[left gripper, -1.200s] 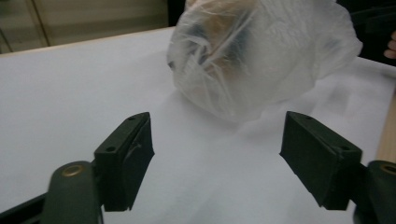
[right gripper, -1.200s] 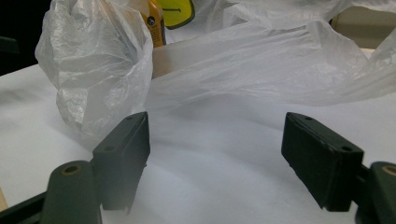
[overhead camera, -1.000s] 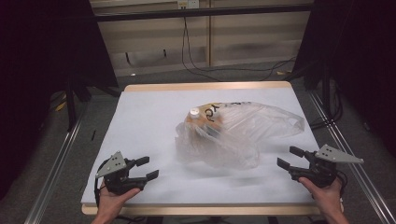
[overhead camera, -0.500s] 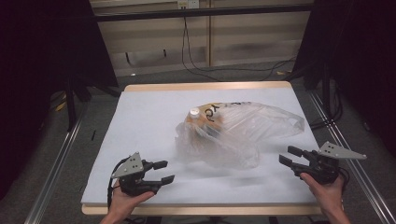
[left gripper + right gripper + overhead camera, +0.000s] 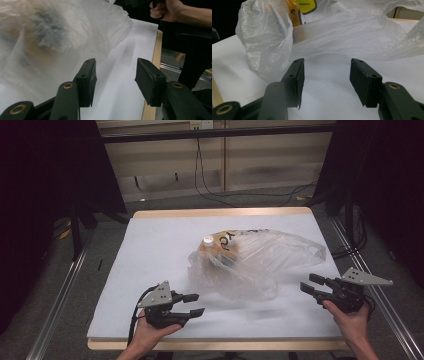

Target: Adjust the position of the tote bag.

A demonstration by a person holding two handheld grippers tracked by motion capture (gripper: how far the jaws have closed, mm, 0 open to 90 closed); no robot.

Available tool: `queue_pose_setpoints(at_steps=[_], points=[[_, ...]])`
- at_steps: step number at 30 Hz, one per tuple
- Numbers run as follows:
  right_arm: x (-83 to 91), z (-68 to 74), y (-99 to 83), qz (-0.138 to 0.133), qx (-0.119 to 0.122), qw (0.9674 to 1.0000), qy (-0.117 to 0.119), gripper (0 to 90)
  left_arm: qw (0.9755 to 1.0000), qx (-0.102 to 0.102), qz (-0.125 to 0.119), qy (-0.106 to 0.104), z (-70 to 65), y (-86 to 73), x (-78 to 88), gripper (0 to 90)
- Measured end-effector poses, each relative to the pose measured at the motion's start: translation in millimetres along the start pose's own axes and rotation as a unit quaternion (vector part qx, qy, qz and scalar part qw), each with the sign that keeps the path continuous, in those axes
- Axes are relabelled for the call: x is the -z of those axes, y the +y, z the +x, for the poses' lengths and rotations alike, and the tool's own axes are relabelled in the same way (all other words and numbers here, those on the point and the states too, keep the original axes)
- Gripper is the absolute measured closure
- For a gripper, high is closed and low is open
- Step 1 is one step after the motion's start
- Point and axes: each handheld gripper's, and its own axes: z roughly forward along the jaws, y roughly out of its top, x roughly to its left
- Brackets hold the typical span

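Left gripper (image 5: 192,304) slid rightward along the near edge over the last second — closer to the plastic bag (image 5: 255,265) now, jaws wide apart and holding nothing. Looks like lining up for a grab at the bag's near-left side. Right gripper (image 5: 312,287) barely shifted, also spread wide and empty, pointing at the bag's right end. Bag sits mid-table on the white sheet (image 5: 150,250), orange bottle (image 5: 212,247) inside near its far-left end — nothing touching it yet. Both hands low, gripping from underneath.
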Motion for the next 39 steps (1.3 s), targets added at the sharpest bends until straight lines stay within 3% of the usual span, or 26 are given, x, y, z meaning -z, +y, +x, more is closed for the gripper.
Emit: queue_pose_setpoints(at_steps=[2, 3, 7, 15, 20, 25, 29, 33, 35, 39], points=[[-0.7, -1.5, 0.6, 0.001, 0.002, 1.0, -0.005, 46.2, 1.0, -0.004, 0.008, -0.003, -1.0, 3.4, -4.3, 51.5], [-1.0, -1.6, 0.9, 0.0, -0.002, 1.0, -0.002, 45.8, 0.9998, -0.001, 0.006, -0.019, -1.6, 7.3, -11.3, 51.1], [-3.1, -1.2, 4.5, 0.004, 0.004, 1.0, -0.001, 45.2, 0.9993, 0.0, 0.001, -0.036, -5.2, 16.4, -22.6, 51.2], [1.2, -12.1, 10.4, -0.001, -0.002, 1.0, -0.003, 45.6, 0.9985, -0.031, 0.007, -0.045, -13.0, 33.4, -41.7, 52.8], [1.0, -19.3, 9.1, 0.007, -0.006, 0.9999, -0.012, 46.1, 0.996, -0.057, 0.003, -0.069, -21.0, 48.3, -62.7, 56.9], [3.9, -24.4, 11.2, 0.009, -0.005, 0.9997, -0.022, 45.8, 0.9955, -0.06, -0.006, -0.072, -23.4, 57.9, -71.7, 60.2], [3.2, -25.7, 11.1, 0.011, -0.005, 0.9992, -0.039, 41.5, 0.9943, -0.077, 0.002, -0.074, -27.0, 69.6, -83.9, 60.1], [3.9, -29.5, 11.1, 0.012, -0.011, 0.9988, -0.045, 40.2, 0.995, -0.063, -0.004, -0.077, -30.4, 73.7, -92.9, 52.6], [4.2, -31.8, 12.2, 0.009, -0.007, 0.9987, -0.049, 40.0, 0.9938, -0.077, 0.002, -0.08, -34.5, 75.9, -101.4, 53.2], [3.7, -37.0, 17.3, 0.008, -0.007, 0.9985, -0.054, 39.3, 0.9933, -0.081, 0.001, -0.082, -33.8, 79.5, -112.7, 52.3]])
